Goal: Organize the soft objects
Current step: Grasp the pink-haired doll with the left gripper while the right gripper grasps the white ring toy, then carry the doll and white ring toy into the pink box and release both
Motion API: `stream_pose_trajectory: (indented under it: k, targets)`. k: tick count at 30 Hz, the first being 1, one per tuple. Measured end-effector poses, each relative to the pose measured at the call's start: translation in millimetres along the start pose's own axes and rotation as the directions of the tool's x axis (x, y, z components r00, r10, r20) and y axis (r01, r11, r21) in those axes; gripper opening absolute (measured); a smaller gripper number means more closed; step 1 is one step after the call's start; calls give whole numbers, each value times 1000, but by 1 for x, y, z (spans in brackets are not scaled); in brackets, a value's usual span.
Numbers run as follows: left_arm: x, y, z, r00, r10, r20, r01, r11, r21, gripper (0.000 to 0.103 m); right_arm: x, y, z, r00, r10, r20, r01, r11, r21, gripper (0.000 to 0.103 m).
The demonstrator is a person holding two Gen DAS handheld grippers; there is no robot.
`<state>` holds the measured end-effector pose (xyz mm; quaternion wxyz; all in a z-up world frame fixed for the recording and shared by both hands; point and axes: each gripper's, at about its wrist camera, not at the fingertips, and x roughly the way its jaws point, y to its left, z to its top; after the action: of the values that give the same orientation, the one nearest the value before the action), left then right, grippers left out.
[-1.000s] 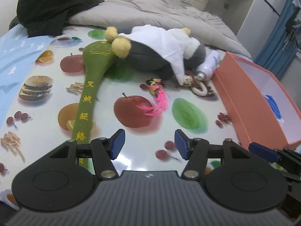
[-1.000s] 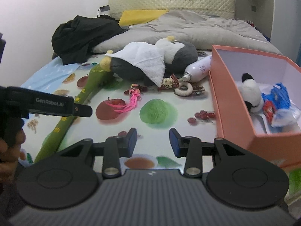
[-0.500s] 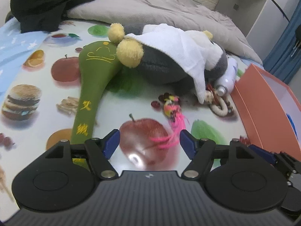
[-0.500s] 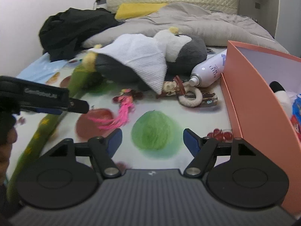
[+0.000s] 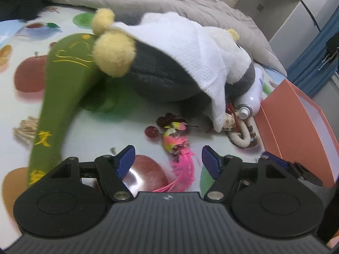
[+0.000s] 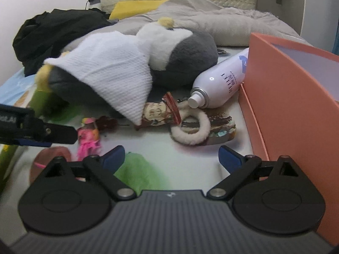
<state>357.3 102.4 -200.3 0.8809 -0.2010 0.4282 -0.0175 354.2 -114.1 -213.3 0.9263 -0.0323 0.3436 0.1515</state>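
Observation:
A grey and white penguin plush point(image 5: 161, 78) point(image 6: 186, 57) lies on the fruit-print sheet with a white cloth point(image 5: 197, 55) point(image 6: 114, 72) draped over it. A long green plush point(image 5: 57, 93) lies at its left. A small pink feathered doll point(image 5: 180, 148) point(image 6: 88, 135) lies just ahead of my left gripper point(image 5: 167, 158), which is open and empty. A small charm doll with a fluffy white ring point(image 6: 190, 127) point(image 5: 241, 133) lies ahead of my right gripper point(image 6: 171, 158), which is open and empty.
An orange box point(image 5: 296, 127) point(image 6: 292, 97) stands open at the right. A white spray bottle point(image 6: 220, 84) point(image 5: 252, 97) lies against it. A grey duvet point(image 6: 222, 21), a yellow pillow point(image 6: 135, 6) and black clothing point(image 6: 50, 31) are at the back.
Both grippers have moved forward toward the plush pile and opened wider. The pink doll now sits between the left fingertips' line; the ring charm is closer to the right gripper.

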Motion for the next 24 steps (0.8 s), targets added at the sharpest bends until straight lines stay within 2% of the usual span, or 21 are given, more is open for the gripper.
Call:
stream_pose_trajectory:
  k: [4,5,7,10,13,15,17,20,24]
  targets:
    - [10,-4,2,1000,-18,-3,18,1000,11,73,11,-1,1,1000,-9,15,9,1000,-17,92]
    - [13,-5,2,1000,-17,-4,17,1000,13,68,14,-1,2,1000,-14,17,15,1000,-22,88]
    - [19,-5,3,1000,-15,-14,15,1000,15,61,20,-3,3,1000,-13,6,13,1000,-24,73]
    - [23,-6,5,1000,-16,-12,17,999,28,55,24,-4,6,1000,-28,6,28,999,-34,68]
    - [26,-7,5,1000,-21,-16,21,999,30,44,26,-5,8,1000,-25,11,25,999,-31,51]
    - [28,-10,4,1000,-17,-19,18,999,42,33,24,-5,9,1000,-28,9,28,999,-31,31]
    - [26,-11,2,1000,-14,-12,15,999,42,33,22,-5,10,1000,-26,0,26,999,-22,21]
    - [19,-15,-4,1000,21,22,-22,998,51,32,16,-7,8,1000,-21,-11,21,1000,7,19]
    - [7,-17,-13,1000,8,12,-8,999,33,32,-1,-5,1,1000,-4,-23,4,1000,9,18]
